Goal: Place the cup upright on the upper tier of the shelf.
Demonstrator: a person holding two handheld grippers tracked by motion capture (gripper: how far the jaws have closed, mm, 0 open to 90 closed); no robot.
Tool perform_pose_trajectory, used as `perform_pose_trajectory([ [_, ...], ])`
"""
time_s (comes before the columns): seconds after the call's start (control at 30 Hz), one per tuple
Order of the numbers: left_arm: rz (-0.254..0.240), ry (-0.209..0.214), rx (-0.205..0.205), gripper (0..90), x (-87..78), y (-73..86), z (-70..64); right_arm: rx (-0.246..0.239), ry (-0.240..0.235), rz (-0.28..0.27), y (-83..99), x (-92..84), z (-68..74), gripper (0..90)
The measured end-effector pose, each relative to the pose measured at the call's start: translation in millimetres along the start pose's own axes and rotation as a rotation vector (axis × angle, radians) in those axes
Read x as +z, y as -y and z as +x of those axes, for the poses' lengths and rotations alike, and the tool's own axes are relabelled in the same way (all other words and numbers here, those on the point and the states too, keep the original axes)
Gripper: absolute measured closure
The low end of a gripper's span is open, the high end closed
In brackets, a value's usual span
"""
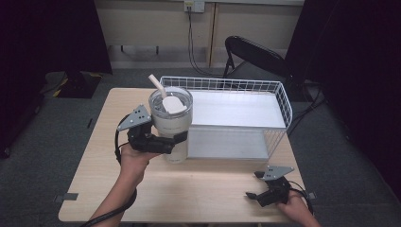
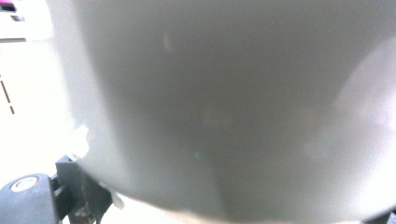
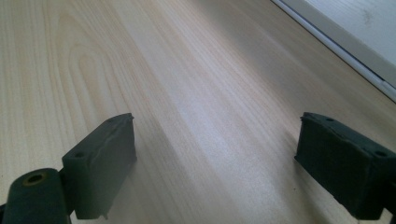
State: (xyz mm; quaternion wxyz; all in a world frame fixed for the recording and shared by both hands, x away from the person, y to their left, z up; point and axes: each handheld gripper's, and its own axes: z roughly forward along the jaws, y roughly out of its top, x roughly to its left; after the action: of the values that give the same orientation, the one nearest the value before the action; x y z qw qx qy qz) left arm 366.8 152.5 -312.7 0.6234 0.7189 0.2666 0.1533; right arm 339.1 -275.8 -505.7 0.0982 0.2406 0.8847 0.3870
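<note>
A white tumbler (image 1: 172,130) with a clear lid and a pale straw (image 1: 156,85) stands upright at the left front corner of the wire basket (image 1: 284,101). My left gripper (image 1: 176,141) is shut on the tumbler's lower body, coming in from the left. In the left gripper view the tumbler's wall (image 2: 224,102) is blurred and very close, with one black finger (image 2: 74,184) at the bottom left. I cannot tell whether its base touches the table. My right gripper (image 1: 253,184) lies open near the table's front right, and its jaws (image 3: 215,154) stand wide apart over bare wood.
The white wire basket holds a flat white panel and takes up the back right of the wooden table (image 1: 208,189). A black chair (image 1: 255,52) stands behind the table. Cables hang down the back wall.
</note>
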Motion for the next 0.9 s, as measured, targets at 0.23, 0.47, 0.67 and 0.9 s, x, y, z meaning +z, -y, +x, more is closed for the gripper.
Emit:
perform_pose_trajectory([
  [0.23,-0.006,0.003,-0.004,8.9,2.7,-11.5,0.5,0.0,0.0,0.0,0.0,0.0,0.0,11.2],
  [0.47,0.008,0.005,-0.002,8.9,6.4,-22.3,-1.0,0.0,0.0,0.0,0.0,0.0,0.0,11.2],
  [0.67,0.007,0.011,-0.004,8.9,9.7,-31.2,-1.6,0.0,0.0,0.0,0.0,0.0,0.0,11.2],
  [0.9,0.023,0.02,-0.006,8.9,14.2,-40.7,-0.3,0.0,0.001,-0.002,0.0,0.1,0.0,11.2],
])
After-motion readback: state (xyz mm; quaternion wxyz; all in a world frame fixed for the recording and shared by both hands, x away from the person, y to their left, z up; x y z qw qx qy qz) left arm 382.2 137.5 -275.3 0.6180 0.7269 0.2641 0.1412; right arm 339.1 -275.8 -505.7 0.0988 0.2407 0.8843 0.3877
